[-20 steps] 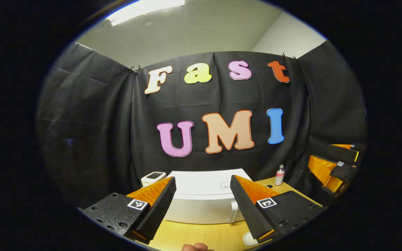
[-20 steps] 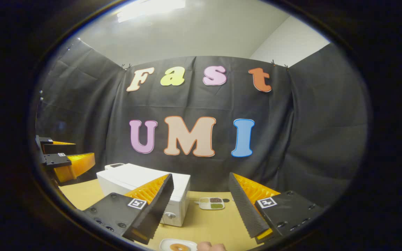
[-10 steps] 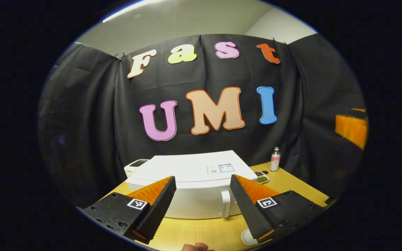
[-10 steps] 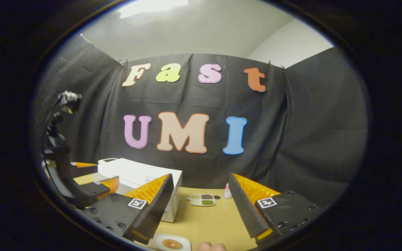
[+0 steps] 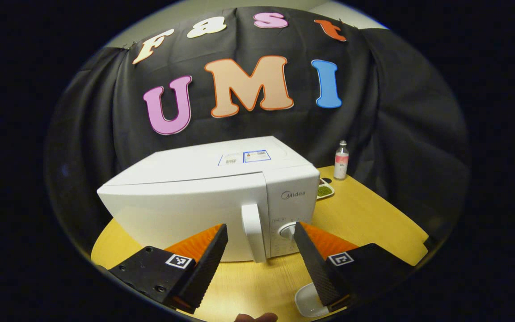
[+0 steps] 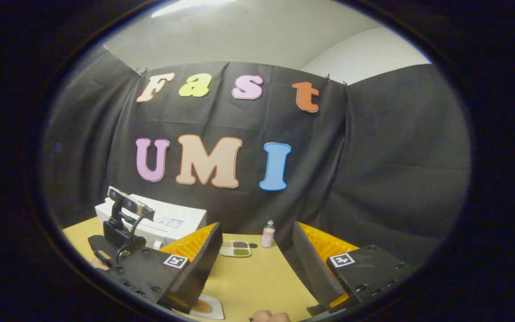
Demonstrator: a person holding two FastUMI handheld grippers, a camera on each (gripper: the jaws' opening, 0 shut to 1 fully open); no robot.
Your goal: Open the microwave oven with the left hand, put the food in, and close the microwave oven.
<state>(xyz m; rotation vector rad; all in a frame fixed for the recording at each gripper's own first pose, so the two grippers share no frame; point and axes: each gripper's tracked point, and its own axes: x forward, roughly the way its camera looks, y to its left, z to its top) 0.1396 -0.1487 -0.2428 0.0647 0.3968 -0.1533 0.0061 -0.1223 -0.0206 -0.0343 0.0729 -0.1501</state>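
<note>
Now my left tool (image 5: pixel 259 250) hangs spread before the shut microwave oven's handle (image 5: pixel 254 232); my right tool (image 6: pixel 257 264), also spread, grips nothing.

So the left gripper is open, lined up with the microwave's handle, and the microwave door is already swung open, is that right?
Not quite. In the left gripper view the microwave door is shut, flush with the front, not swung open. The rest holds: the left gripper is open and lined up with the handle, which stands between its fingers farther off, untouched.
</note>
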